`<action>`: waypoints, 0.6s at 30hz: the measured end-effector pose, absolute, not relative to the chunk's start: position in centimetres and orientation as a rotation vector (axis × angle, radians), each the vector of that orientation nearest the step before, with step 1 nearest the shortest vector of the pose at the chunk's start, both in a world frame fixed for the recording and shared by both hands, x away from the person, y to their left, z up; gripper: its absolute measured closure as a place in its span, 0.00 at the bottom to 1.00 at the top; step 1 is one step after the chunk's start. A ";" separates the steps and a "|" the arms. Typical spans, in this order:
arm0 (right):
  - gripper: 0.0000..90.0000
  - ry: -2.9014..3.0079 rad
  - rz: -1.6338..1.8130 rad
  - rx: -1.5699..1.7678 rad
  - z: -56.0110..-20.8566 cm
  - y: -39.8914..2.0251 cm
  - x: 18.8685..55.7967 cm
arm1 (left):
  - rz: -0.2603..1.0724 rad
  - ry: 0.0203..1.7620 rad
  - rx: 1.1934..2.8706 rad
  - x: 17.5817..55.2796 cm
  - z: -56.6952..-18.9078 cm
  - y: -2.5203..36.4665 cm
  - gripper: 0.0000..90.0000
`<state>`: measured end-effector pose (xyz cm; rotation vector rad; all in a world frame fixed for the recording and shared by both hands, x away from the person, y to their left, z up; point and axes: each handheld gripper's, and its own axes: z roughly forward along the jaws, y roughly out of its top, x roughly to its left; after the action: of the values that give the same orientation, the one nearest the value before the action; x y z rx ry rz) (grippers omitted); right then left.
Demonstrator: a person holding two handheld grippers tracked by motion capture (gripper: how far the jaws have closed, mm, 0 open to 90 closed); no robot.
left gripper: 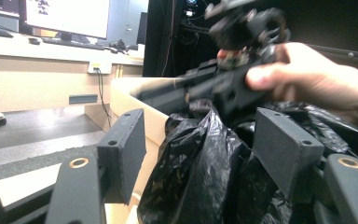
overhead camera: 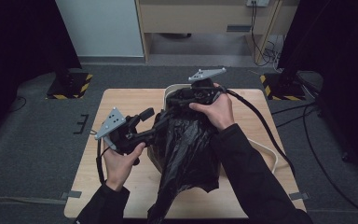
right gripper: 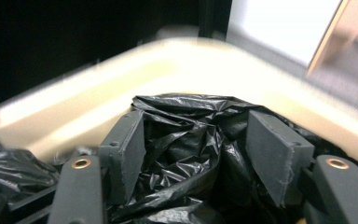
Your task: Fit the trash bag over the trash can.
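Black bag: thin plastic film, glossy, heavily crinkled. Bin: cream plastic, smooth, faintly shiny walls. Table: pale wood, matt, smooth top. Left tongs: matt black plastic body, dull grey pads of rubbery look, brass-coloured metal rivets. Right tongs: same finish. Floor: grey carpet, rough.

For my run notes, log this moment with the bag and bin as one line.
work: lining cream bin with black bag | left gripper: open, bag between jaws | right gripper: open over bag inside bin | bag: partly in, not spread
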<state>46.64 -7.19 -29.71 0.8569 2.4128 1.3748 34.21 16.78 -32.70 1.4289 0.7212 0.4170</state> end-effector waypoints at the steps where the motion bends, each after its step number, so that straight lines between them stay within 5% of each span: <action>1: 0.38 2.447 1.346 0.878 -30.0 -7.1 46.7 | 0.413 0.719 1.430 34.2 -32.7 16.8 0.37; 5: 0.34 2.535 1.233 0.947 -30.8 -6.7 47.1 | 0.410 0.710 1.437 34.1 -32.7 16.7 0.37; 18: 0.29 2.150 1.744 0.838 -25.7 -9.3 45.4 | 0.405 0.703 1.424 34.2 -32.7 16.8 0.37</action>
<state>45.44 -9.25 -25.73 0.8382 2.1501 1.7437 34.20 16.83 -32.66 1.4238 0.7032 0.4048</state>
